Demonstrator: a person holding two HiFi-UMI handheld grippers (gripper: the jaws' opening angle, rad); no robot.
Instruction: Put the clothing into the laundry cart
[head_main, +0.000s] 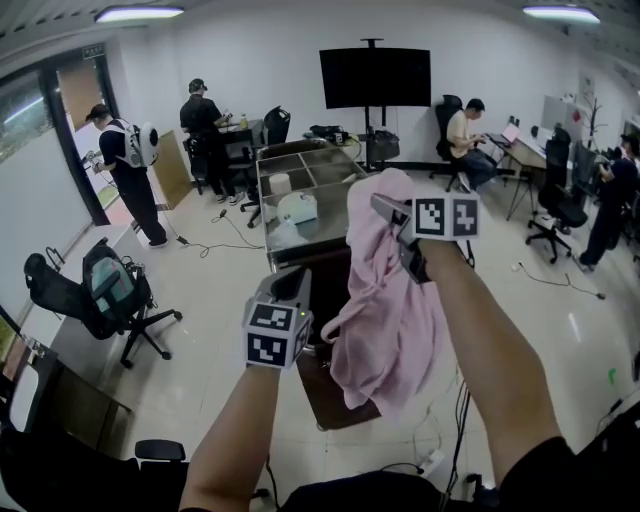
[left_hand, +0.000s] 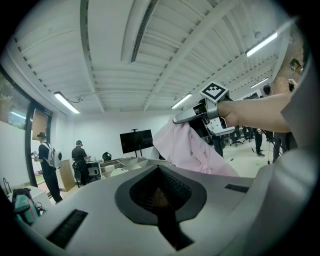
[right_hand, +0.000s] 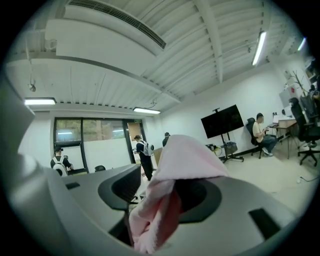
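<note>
right gripper (head_main: 390, 212): raised in front of you, jaws parted. The cloth hangs in the gap and over one jaw, and the pads don't look to be pinching it. Treat it as released, only draped.
left gripper (head_main: 292, 282): jaws closed together with nothing in them, held lower and closer to your body.
pink garment (head_main: 385, 320): bunched over the right jaws and hanging straight down from there. Its long axis is vertical and its bottom hem is well below both grippers.
laundry cart (head_main: 300, 151): I take this to be the grey compartmented cart. It's ahead of the garment and lower than your right gripper, so the move is forward and down.
nearer hand: the right one, since it carries the cloth and sits further toward the cart. The left is just beside the garment's left edge; can't tell if it touches.
hidden: the garment covers the cart's near right corner, so you can't see which compartment is under the cloth.
unclear: the dark brown shape (head_main: 335, 400) on the floor below the hem, can't say what it is. The white items (head_main: 297, 208) in the cart can't be identified either.
</note>
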